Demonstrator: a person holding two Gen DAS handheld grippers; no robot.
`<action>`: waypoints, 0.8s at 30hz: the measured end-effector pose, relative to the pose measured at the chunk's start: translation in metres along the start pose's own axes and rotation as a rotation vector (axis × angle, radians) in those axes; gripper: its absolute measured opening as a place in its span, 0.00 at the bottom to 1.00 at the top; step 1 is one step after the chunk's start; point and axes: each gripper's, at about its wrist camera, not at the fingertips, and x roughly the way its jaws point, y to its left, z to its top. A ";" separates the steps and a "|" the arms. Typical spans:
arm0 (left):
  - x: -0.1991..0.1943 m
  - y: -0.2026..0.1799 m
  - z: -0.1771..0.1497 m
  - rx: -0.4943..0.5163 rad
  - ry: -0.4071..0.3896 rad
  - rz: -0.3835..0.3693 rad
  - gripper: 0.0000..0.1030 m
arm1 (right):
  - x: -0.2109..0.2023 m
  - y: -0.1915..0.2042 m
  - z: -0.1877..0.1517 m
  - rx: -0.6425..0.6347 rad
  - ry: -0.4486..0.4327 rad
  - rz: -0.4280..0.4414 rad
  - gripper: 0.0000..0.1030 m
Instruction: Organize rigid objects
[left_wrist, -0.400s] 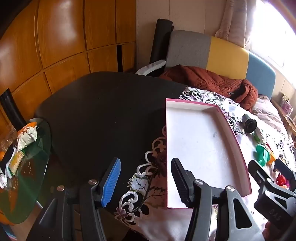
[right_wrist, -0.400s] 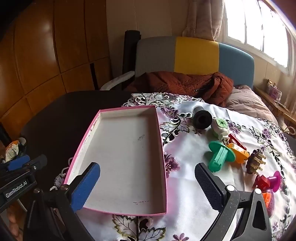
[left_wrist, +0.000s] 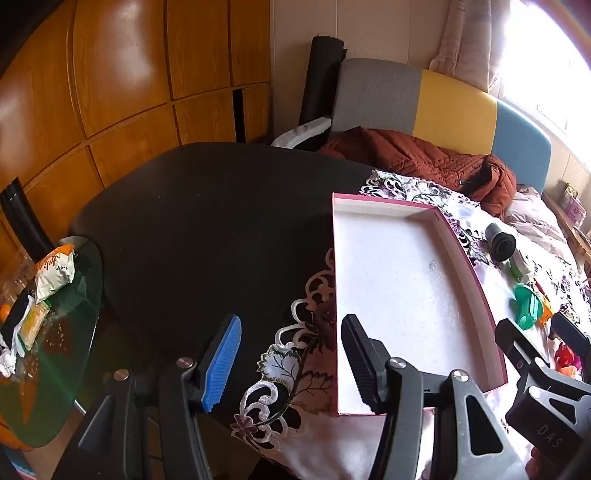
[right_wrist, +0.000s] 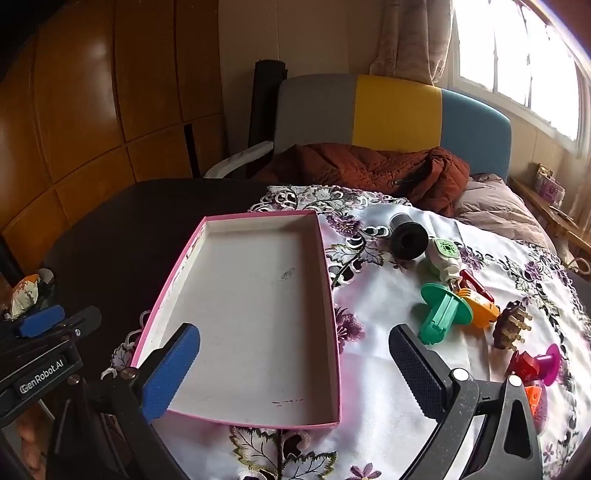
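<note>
Both claws hover wide open and hold nothing. The left claw (left_wrist: 290, 363) hangs over the near left corner of the tray (right_wrist: 332, 295), the right claw (right_wrist: 291, 373) over its near right side. The pink-rimmed tray lies bare on the floral cloth (right_wrist: 376, 295) on the dark surface (left_wrist: 207, 221). Right of it on the cloth lie a black spool (right_wrist: 408, 238), a green spool (right_wrist: 441, 310), a brown comb piece (right_wrist: 511, 325) and a magenta spool (right_wrist: 537, 365).

The shallow pink-rimmed cardboard tray (right_wrist: 255, 314) lies empty on the floral cloth; right of it cluster the black spool (right_wrist: 408, 238) and green plastic spool (right_wrist: 441, 310). The right claw (right_wrist: 291, 369) gapes above the tray's near edge.
</note>
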 end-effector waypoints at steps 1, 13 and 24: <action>0.000 0.000 0.000 0.000 0.001 -0.001 0.56 | -0.001 0.003 0.001 -0.002 0.000 -0.001 1.00; 0.001 0.000 -0.002 0.010 0.006 -0.006 0.56 | 0.003 0.003 0.001 -0.025 0.016 0.018 1.00; 0.000 -0.001 -0.004 0.013 0.012 -0.014 0.56 | 0.000 0.003 0.001 -0.043 0.008 0.016 1.00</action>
